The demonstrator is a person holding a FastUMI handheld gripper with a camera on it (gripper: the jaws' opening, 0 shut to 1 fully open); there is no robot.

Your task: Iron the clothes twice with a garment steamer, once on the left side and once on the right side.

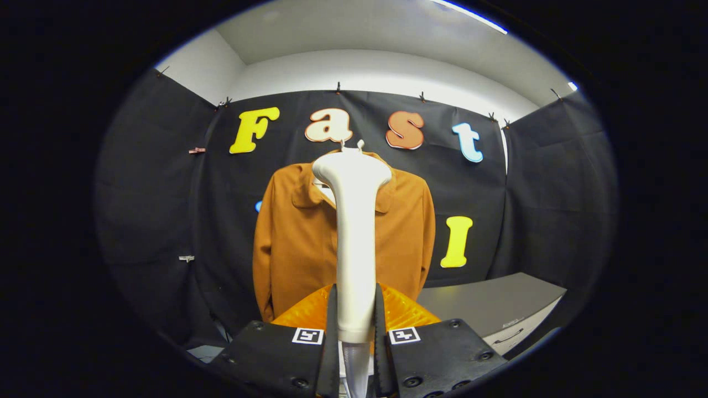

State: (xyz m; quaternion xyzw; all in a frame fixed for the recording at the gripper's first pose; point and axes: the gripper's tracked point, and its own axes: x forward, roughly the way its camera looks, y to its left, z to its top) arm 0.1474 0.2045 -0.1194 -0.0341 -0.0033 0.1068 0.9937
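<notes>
Claw point(354, 323): closed down to the width of a handle, both fingers pressing the sides of the white garment steamer point(354, 232), held upright between them, head uppermost.
Beyond the fingers, straight ahead: orange-brown collared jacket point(296, 237) on a hanger against the black cloth wall, well apart from the steamer head.
Ahead and to the right, lower: grey cabinet point(498, 309) with a drawer handle.

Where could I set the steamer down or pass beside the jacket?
The grey cabinet top, right of the brown jacket, looks bare. Black wall flanks the jacket on both sides. Ahead is crowded: the gripper is shut on the white steamer, covering the jacket's middle.
</notes>
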